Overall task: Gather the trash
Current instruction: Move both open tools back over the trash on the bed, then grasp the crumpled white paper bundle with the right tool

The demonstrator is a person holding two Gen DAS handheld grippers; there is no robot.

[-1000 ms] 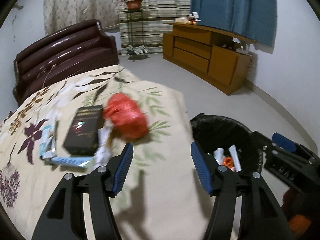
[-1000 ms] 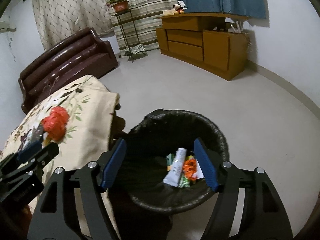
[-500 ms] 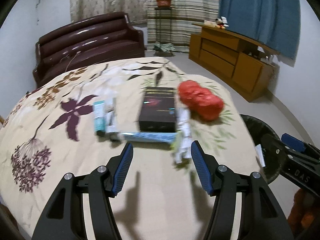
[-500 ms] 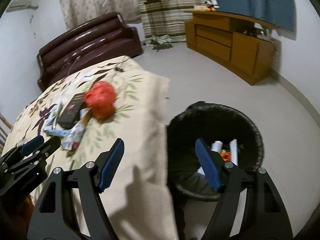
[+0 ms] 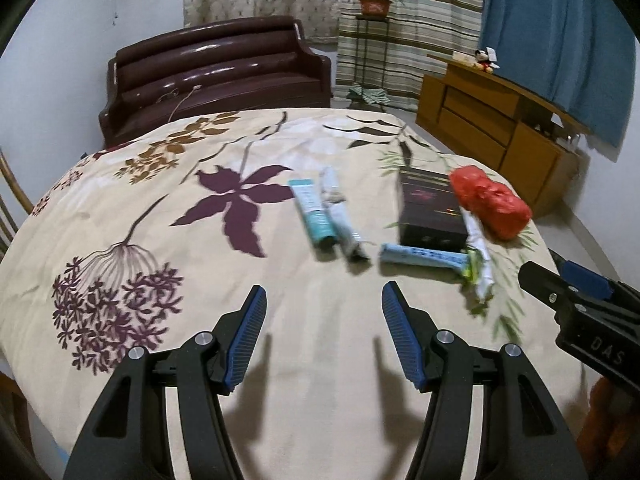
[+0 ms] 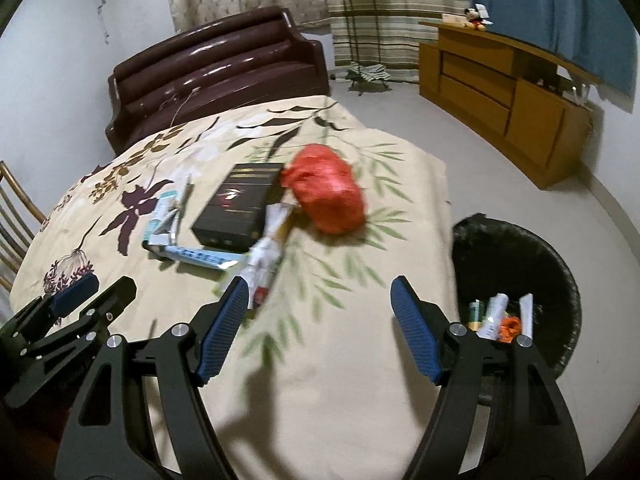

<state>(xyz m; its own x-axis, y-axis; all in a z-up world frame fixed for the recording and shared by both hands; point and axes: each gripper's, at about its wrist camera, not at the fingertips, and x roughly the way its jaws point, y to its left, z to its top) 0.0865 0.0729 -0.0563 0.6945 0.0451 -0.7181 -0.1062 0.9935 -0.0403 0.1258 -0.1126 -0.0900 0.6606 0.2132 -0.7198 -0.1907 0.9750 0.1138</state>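
Trash lies on a table with a floral cloth [image 5: 160,208]: a red crumpled bag [image 5: 490,206] [image 6: 326,196], a black box [image 5: 430,212] [image 6: 240,206], two tubes [image 5: 316,214], a blue tube [image 5: 420,256] [image 6: 196,256] and a crumpled white wrapper [image 5: 478,256] [image 6: 266,258]. A black bin [image 6: 532,248] with several discarded items stands right of the table. My left gripper [image 5: 322,312] is open and empty, short of the tubes. My right gripper [image 6: 316,296] is open and empty over the cloth, its left finger next to the wrapper.
A dark brown sofa [image 5: 216,76] stands behind the table. A wooden cabinet [image 5: 496,120] runs along the right wall by a blue curtain. A plant stand [image 5: 372,40] is at the back. A wooden chair [image 6: 16,216] is at the left edge.
Both grippers have swung left from the bin toward the table. The left view now faces the tubes; the right view now shows the trash pile with the bin at right. Both stay open.
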